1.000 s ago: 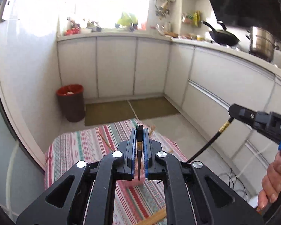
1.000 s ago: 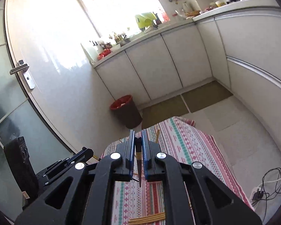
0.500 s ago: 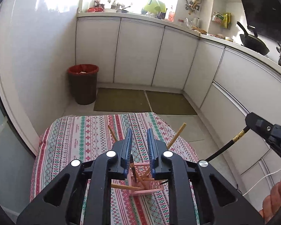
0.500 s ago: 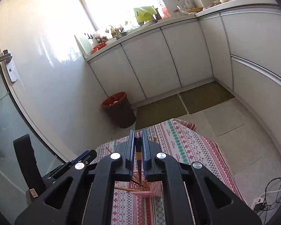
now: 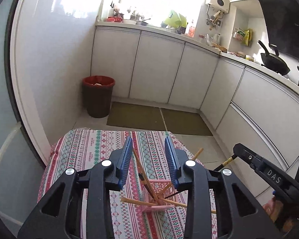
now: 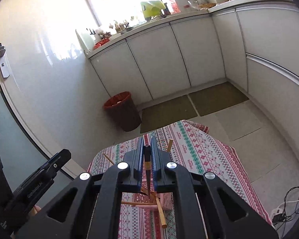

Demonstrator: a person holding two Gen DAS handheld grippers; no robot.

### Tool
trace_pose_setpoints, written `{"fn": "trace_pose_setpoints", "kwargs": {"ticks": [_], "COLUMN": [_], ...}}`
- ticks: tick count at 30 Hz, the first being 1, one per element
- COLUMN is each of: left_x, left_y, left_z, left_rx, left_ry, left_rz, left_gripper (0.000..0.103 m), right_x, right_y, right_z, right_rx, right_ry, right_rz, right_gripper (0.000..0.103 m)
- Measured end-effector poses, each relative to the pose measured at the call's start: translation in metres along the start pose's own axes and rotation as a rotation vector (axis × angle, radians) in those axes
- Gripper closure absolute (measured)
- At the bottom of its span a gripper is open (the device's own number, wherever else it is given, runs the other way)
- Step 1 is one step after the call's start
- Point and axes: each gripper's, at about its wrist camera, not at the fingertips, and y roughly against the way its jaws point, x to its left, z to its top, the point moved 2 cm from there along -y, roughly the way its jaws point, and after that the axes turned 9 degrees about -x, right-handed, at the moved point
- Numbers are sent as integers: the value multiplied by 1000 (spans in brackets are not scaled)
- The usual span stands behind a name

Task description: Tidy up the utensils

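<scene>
left hand-held gripper (image 5: 150,159) jaws just opening, empty; right hand-held gripper (image 6: 147,162) clamps dark chopstick (image 6: 147,171); risk: misses pink holder (image 5: 159,199), steep angle

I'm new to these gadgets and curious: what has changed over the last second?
The left gripper has just been opening and let its dark chopstick go into the pink basket. Both grippers came lower over the table. The right gripper stays clamped on its chopstick.

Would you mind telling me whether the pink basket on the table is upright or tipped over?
Tipped over. The pink basket lies on its side on the striped tablecloth, its lattice wall facing up, with chopsticks sticking out sideways across the cloth.
</scene>
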Motion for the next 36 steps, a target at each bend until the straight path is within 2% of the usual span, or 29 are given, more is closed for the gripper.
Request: {"fn": "trace_pose_setpoints", "kwargs": {"ticks": [2, 5, 8, 10, 12, 18, 20, 22, 24, 27, 31, 32, 33, 36], "left_x": [-1, -4, -6, -10, -14, -23, -23, -23, -23, -23, -28, -30, -32, -33], "left_y": [1, 2, 3, 5, 7, 17, 20, 24, 27, 31, 35, 36, 38, 39], "left_z": [-1, -2, -4, -6, -9, -21, -22, -21, -19, -15, -13, -12, -12, -10], "left_rx": [3, 8, 14, 18, 22, 34, 34, 27, 14, -2, -13, -23, -32, -44], "left_ry": [-9, -19, -31, -42, -54, -88, -90, -90, -80, -69, -82, -90, -98, -95], "left_rz": [-4, -6, -10, -13, -15, -6, -6, -6, -9, -18, -28, -27, -24, -28], "left_gripper": [68, 67, 65, 64, 59, 47, 45, 43, 38, 34, 23, 20, 18, 14], "right_x": [2, 0, -3, -5, -7, -13, -21, -36, -54, -100, -169, -181, -187, -189], "right_y": [-5, -8, -3, 4, 11, 33, 43, 51, 50, 30, -19, -25, -27, -31], "right_z": [-3, -7, -8, -9, -12, -18, -16, -15, -17, -39, -105, -123, -136, -162], "right_rx": [4, 19, 13, 6, -2, -41, -61, -52, -1, 166, 534, 591, 615, 660], "right_ry": [9, 8, 25, 40, 53, 103, 86, 37, -41, -264, -712, -810, -856, -887], "right_rz": [5, 0, -19, -30, -38, -73, -95, -100, -100, -97, -121, -133, -156, -224], "right_gripper": [92, 81, 81, 76, 60, 20, 14, 13, 13, 13, 13, 13, 13, 17]}}
